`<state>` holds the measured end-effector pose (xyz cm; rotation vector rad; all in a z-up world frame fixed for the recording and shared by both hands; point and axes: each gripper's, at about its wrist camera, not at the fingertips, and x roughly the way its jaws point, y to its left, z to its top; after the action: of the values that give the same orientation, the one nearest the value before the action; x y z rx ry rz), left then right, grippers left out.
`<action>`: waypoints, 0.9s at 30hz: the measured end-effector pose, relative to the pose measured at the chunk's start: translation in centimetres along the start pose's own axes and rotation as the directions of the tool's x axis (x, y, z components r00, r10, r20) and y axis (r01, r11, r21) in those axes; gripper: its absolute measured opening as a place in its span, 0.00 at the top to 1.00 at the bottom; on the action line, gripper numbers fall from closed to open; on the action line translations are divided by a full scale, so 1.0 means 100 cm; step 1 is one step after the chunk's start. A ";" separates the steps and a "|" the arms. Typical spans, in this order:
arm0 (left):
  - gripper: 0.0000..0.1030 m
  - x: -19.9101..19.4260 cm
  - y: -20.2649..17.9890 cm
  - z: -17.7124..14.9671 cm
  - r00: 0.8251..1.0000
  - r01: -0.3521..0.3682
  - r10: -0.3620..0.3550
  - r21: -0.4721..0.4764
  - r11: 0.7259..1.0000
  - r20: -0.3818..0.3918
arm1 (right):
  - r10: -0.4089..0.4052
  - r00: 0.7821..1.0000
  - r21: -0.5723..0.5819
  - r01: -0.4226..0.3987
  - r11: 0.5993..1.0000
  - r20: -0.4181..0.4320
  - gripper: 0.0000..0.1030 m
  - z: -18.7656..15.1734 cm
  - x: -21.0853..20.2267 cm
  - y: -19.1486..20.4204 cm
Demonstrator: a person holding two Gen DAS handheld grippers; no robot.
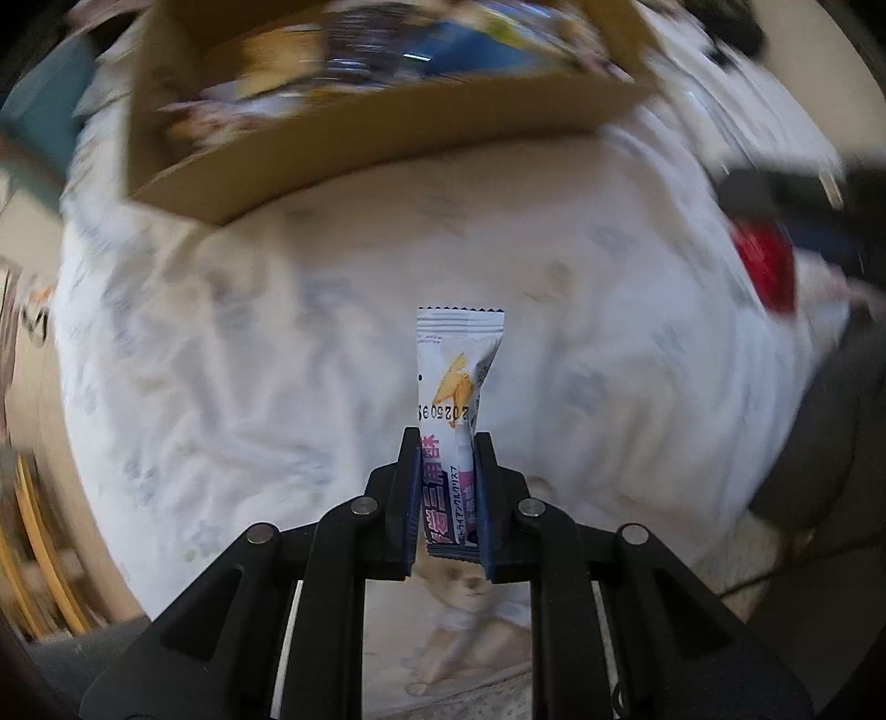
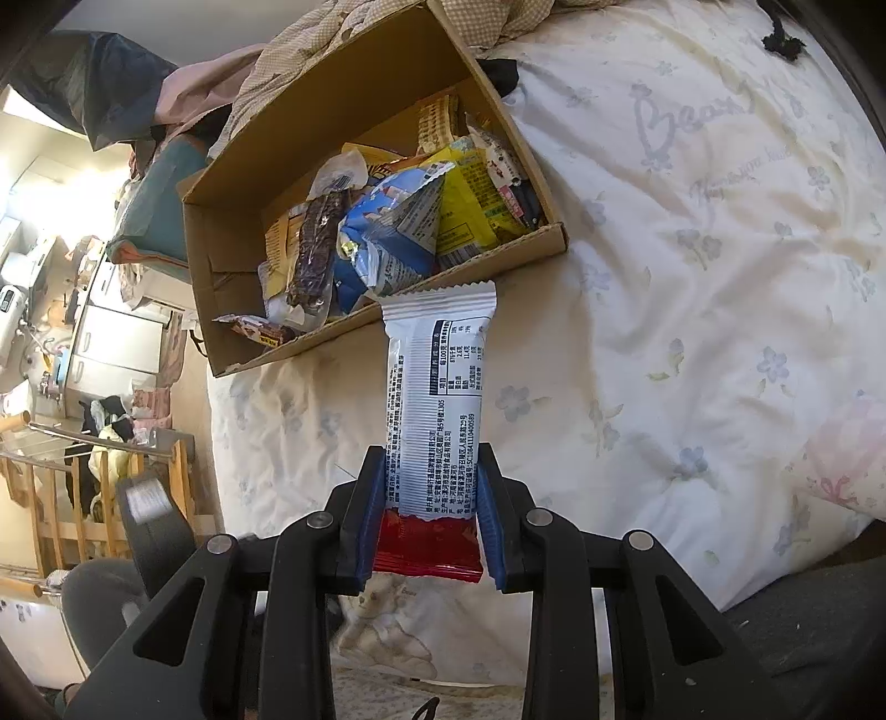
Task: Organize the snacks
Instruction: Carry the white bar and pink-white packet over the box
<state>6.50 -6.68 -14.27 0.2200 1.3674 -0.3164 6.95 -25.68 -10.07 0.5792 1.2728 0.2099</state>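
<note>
My left gripper [image 1: 446, 443] is shut on a slim white and purple snack packet [image 1: 457, 371] that sticks up above the white floral bedsheet. My right gripper [image 2: 432, 459] is shut on a white and red snack bar wrapper [image 2: 437, 399], held just short of the cardboard box [image 2: 221, 288]. The box lies on the bed and holds several snack packs, among them a blue and white bag [image 2: 393, 232] and a yellow pack [image 2: 470, 205]. The box [image 1: 354, 149] also shows blurred at the top of the left wrist view.
The bedsheet [image 2: 692, 277] spreads to the right of the box. A rumpled checked blanket [image 2: 332, 39] lies behind it. A red wrapper end and the other gripper [image 1: 764, 266] show at the right of the left wrist view. Wooden furniture and clutter [image 2: 83, 443] stand left of the bed.
</note>
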 end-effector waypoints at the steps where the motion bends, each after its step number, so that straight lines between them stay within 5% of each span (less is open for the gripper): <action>1: 0.87 -0.003 0.006 0.000 1.000 -0.004 0.004 -0.030 1.000 0.010 | 0.001 1.000 -0.004 -0.001 1.000 -0.002 0.69 -0.001 0.001 0.002; 13: 0.87 -0.047 0.073 0.004 0.979 -0.080 0.127 -0.281 0.956 0.156 | 0.108 0.993 -0.076 -0.104 0.992 0.051 0.69 0.001 -0.014 0.023; 19: 0.87 -0.084 0.091 0.028 0.963 -0.055 0.136 -0.325 0.944 0.234 | 0.180 0.970 -0.091 -0.167 0.982 0.165 0.69 0.026 -0.045 0.026; 27: 0.87 -0.117 0.106 0.076 0.947 -0.051 0.153 -0.337 0.940 0.282 | 0.191 0.960 -0.053 -0.184 0.982 0.204 0.69 0.067 -0.058 0.025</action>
<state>15.21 1.80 -1.62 -0.0344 1.0762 -0.0282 11.94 -28.20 -2.75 0.6757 1.0096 0.3188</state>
